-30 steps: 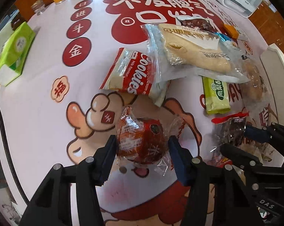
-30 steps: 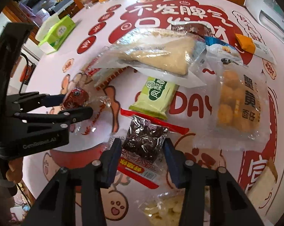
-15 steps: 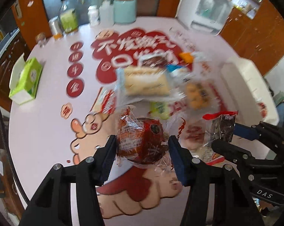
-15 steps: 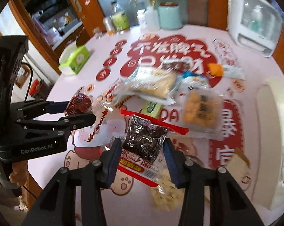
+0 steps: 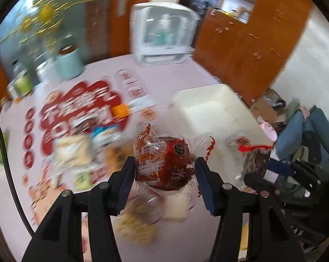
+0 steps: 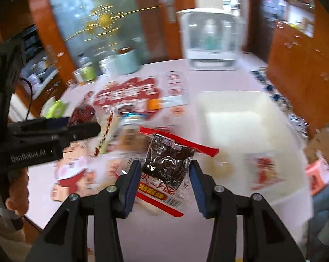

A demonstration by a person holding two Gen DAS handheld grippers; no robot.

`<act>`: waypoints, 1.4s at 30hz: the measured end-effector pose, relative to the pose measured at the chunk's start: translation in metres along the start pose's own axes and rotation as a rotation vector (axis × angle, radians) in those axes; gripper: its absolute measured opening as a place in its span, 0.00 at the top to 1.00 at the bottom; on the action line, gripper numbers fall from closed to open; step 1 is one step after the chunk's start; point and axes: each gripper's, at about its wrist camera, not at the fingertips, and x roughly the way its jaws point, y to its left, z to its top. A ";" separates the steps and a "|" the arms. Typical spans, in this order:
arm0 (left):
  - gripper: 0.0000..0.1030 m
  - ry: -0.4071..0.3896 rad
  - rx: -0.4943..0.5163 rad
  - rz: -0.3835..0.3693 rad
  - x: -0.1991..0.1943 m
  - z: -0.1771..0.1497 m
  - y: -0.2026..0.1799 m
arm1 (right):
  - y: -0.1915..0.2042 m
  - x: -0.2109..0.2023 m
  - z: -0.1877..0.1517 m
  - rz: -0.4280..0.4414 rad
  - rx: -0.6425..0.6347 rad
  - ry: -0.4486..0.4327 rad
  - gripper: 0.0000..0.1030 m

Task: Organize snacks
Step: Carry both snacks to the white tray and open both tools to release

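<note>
My left gripper point(image 5: 165, 170) is shut on a round red-wrapped snack point(image 5: 164, 163), held in the air above the table. My right gripper point(image 6: 165, 174) is shut on a dark snack packet with a red strip point(image 6: 167, 163), also lifted. Each gripper shows in the other's view: the right gripper point(image 5: 273, 172) at right with its packet, the left gripper point(image 6: 72, 126) at left with the red snack. A white bin point(image 6: 234, 120) stands on the table ahead and to the right, its inside looking bare. Several snack packs point(image 5: 77, 150) lie blurred on the table below.
The pink table with red lettering point(image 5: 81, 109) carries a white appliance point(image 5: 164, 37) at the back, a pale green canister point(image 5: 68, 63) and jars at back left. An orange-ended packet point(image 6: 164, 103) lies beside the bin. Wooden cabinets point(image 5: 251, 37) stand behind; clutter lies on the floor at right.
Both grippers have risen off the table with their snacks and swung right, bringing the white bin and the room behind into view. The grips have stayed the same.
</note>
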 end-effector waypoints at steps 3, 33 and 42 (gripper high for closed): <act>0.47 -0.005 0.031 -0.011 0.023 0.025 -0.048 | -0.043 -0.007 0.001 -0.064 0.029 -0.002 0.56; 0.06 0.154 0.052 0.082 0.172 0.076 -0.144 | -0.151 0.079 0.009 -0.063 0.087 0.176 0.31; 0.05 0.119 0.018 0.088 0.141 0.068 -0.132 | -0.145 0.059 0.011 -0.054 0.122 0.146 0.30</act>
